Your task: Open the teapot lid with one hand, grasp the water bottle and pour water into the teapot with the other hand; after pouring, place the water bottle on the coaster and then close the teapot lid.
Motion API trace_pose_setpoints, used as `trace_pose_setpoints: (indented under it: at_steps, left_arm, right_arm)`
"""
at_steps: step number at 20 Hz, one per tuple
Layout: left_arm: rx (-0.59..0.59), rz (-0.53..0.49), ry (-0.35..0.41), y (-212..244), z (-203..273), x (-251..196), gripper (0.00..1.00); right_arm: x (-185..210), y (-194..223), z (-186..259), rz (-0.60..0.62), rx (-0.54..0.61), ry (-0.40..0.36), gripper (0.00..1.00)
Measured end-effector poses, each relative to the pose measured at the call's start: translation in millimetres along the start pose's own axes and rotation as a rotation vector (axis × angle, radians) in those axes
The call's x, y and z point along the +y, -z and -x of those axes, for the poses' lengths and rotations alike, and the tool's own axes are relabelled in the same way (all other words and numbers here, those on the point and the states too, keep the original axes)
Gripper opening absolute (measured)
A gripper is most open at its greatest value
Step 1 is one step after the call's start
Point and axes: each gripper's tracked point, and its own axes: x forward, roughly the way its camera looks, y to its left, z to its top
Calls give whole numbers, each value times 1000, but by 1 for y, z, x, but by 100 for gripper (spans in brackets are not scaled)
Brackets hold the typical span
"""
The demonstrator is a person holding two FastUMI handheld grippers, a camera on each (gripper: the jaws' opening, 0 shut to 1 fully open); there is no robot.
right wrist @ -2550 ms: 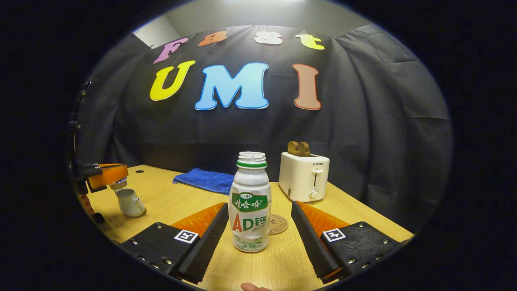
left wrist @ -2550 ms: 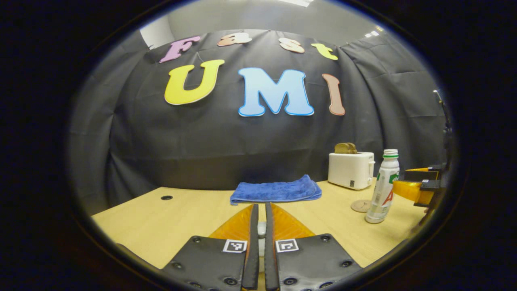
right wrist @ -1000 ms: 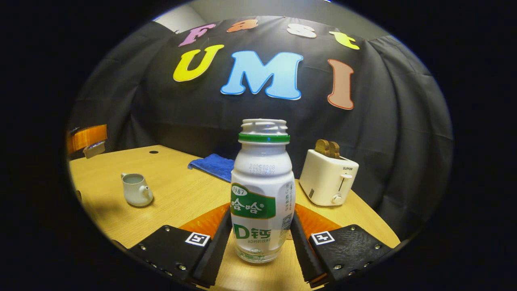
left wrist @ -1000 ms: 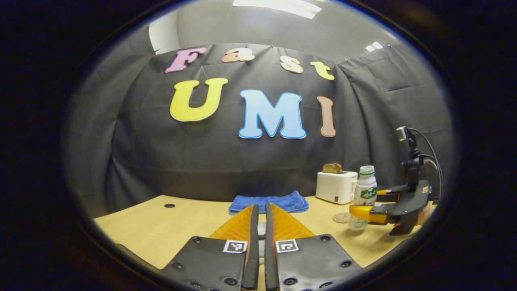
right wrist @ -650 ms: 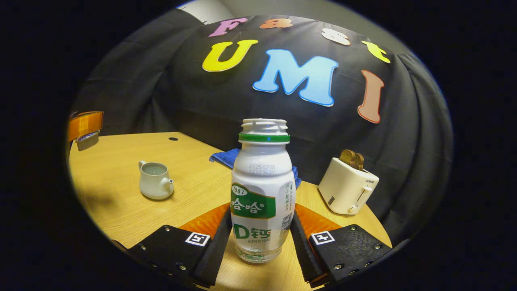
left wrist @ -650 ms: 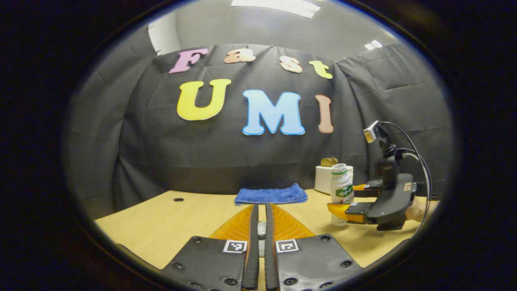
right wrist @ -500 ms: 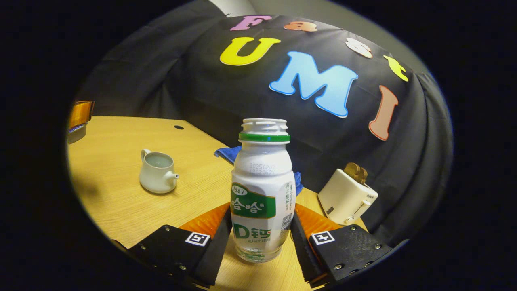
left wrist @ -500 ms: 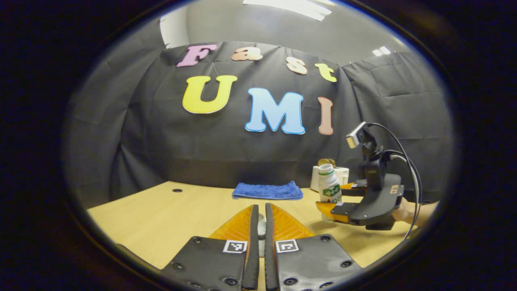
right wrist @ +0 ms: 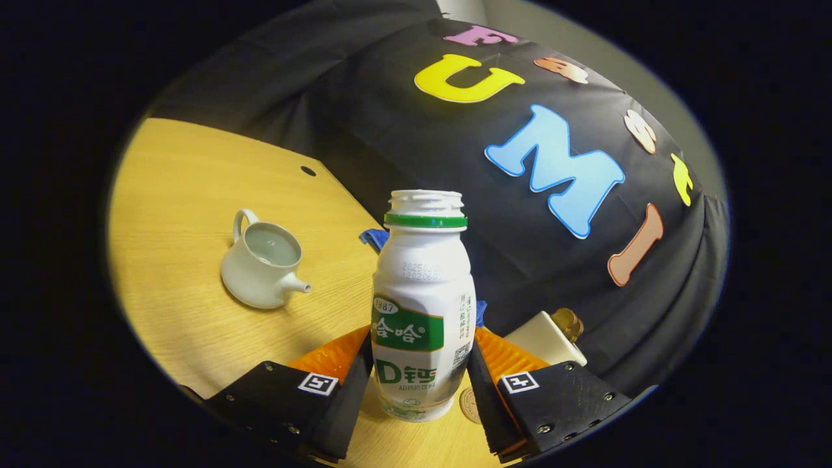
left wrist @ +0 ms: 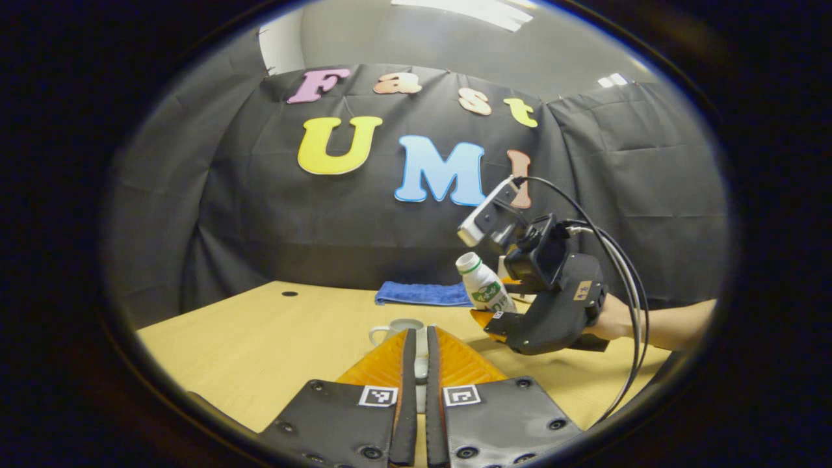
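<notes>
Squeezing the water bottle (right wrist: 422,305) between both fingers, I am tipping my right gripper (right wrist: 419,380) toward the open teapot (right wrist: 263,263); my left gripper (left wrist: 416,364) is pinching something small and pale, jaws nearly closed.

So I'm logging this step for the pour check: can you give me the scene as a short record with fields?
bottle: water bottle, uncapped, clamped in the right hand-held gripper, tilted toward the teapot in the left gripper view
teapot: teapot on the table, lid off
left hand-held gripper: shut on a small pale piece, probably the lid
coaster: coaster below the bottle
pouring: none visible
</notes>
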Motion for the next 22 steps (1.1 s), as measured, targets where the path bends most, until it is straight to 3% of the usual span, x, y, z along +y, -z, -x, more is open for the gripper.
trace_pose_setpoints:
  at_steps: [2, 3, 4, 8, 9, 15, 17, 18, 21, 22]
  left_arm:
    - [-2, -5, -11, 2, 6, 5, 12]
    - [-3, -7, -15, 3, 9, 7, 16]
    - [-9, -8, -19, 1, 12, 9, 12]
    - [-36, -10, -26, -7, 17, 10, 12]
    - [-41, -14, -27, -9, 17, 11, 16]
    - [-24, -8, -31, -3, 15, 15, 16]
    - [-19, -8, -34, -1, 14, 17, 12]
    - [-17, -8, -35, -1, 13, 17, 16]
    - [-12, -3, -39, 1, 13, 19, 12]
    - [-12, -5, -41, 1, 13, 20, 16]
  right_arm:
    - [0, -1, -5, 64, 4, 23, 76]
    - [2, -1, -8, 99, 7, 33, 76]
    - [4, -1, -9, 138, 7, 43, 76]
    - [9, 0, -12, 287, 6, 82, 77]
    - [11, 0, -14, 311, 7, 83, 77]
    - [16, -6, -27, 415, 14, 102, 76]
    - [15, -9, -29, 469, 11, 120, 77]
    - [15, -11, -30, 500, 8, 130, 76]
    - [15, -14, -34, 565, -6, 150, 76]
    - [16, -14, -33, 583, -9, 154, 76]
